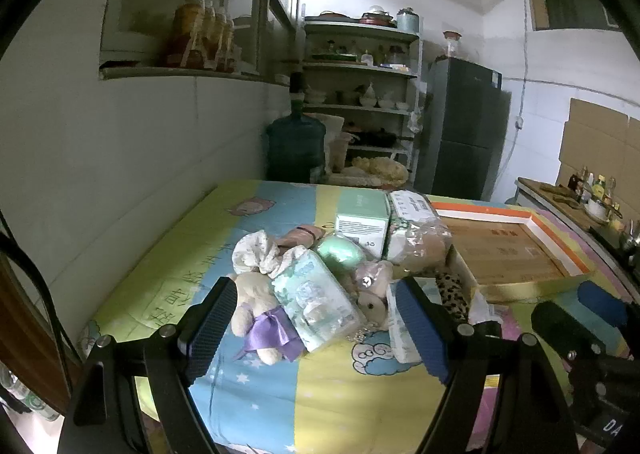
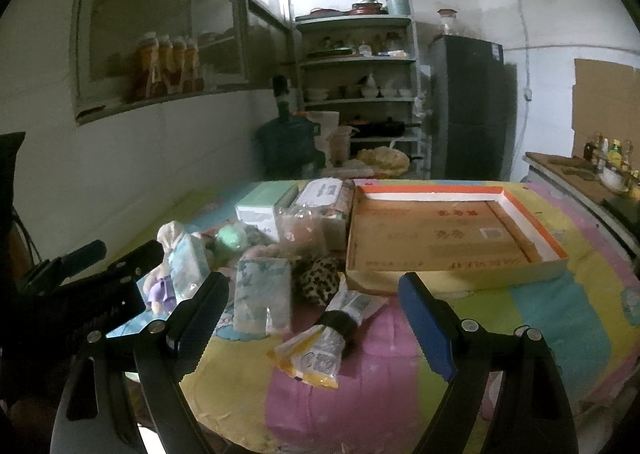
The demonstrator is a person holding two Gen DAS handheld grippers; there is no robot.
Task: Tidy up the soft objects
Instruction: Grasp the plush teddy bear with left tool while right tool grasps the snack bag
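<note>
Both my left hand-held gripper and right hand-held gripper gape wide, empty. I'd straddle the tissue pack squarely, squeezing gently toward the tray.

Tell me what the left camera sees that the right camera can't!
Only the left wrist view shows the pink plush and the white cloth bundle. Only the right wrist view shows the yellow-edged packet with its black band. Both show the shallow box, the bear with the purple bow and the green ball.

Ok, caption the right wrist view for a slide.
Open right gripper hovers over a yellow-edged packet before a shallow orange-rimmed cardboard box.
</note>
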